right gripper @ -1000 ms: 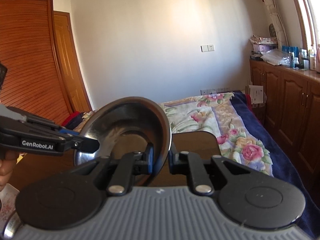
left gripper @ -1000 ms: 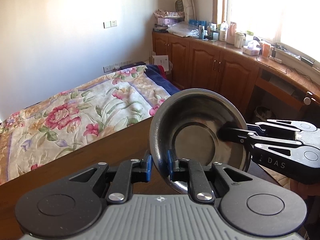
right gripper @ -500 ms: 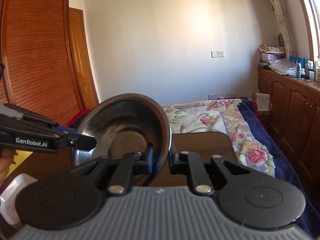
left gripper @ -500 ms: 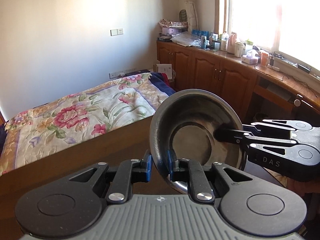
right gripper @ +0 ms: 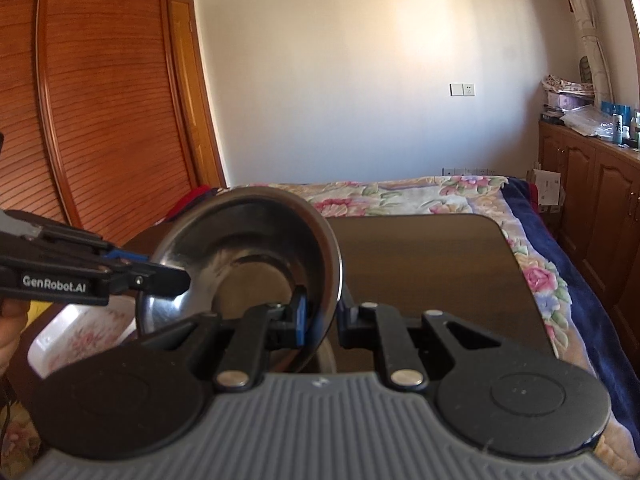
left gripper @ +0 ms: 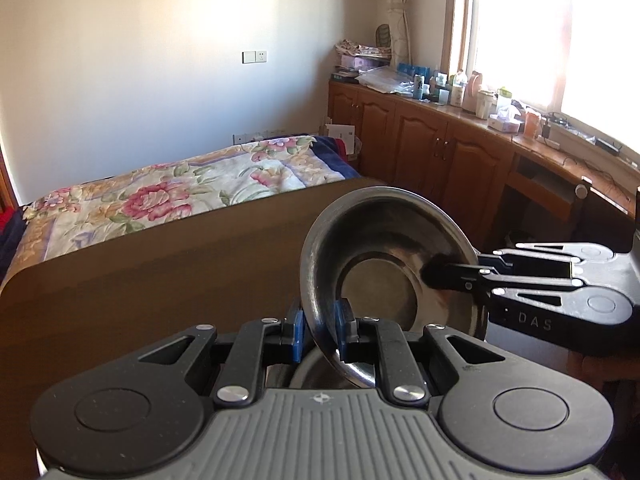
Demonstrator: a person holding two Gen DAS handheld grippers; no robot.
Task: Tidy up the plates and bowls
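Bedroom, dark wooden tabletop (left gripper: 152, 264) before a floral bed (left gripper: 172, 196) | steel bowl (left gripper: 384, 276) held tilted above tabletop | left gripper (left gripper: 318, 330) jaws pinching near rim | right gripper (right gripper: 320, 316) jaws pinching opposite rim | white floral dish (right gripper: 80, 338) lower left, possibly a tray, blurred.
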